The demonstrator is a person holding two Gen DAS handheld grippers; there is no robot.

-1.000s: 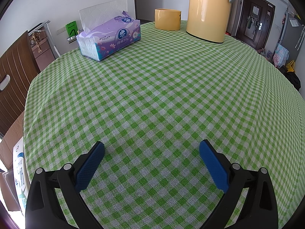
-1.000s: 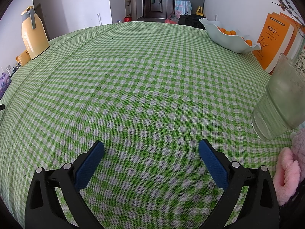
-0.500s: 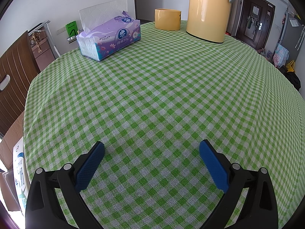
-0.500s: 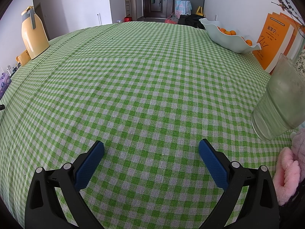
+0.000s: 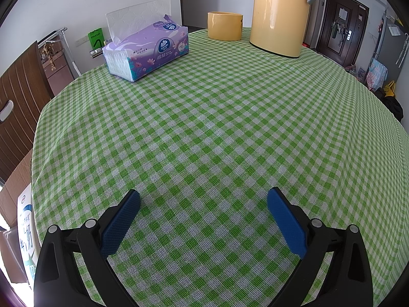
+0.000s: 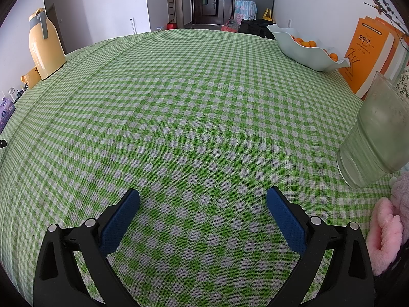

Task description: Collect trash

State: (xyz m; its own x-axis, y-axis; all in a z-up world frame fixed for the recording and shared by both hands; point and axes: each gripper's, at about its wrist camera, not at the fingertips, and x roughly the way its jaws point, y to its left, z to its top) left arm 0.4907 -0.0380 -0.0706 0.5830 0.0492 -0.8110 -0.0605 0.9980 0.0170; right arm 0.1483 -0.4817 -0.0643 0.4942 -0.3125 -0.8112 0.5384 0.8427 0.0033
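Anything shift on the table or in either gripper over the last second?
Nothing visibly changed. The left gripper and right gripper stay open and empty over the checked tablecloth; the tissue pack and yellow jug sit where they were.

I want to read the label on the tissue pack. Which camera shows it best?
The left wrist view: the purple tissue pack sits whole at the table's far left, printed side facing the camera. The right wrist view catches only a purple sliver at its left edge.
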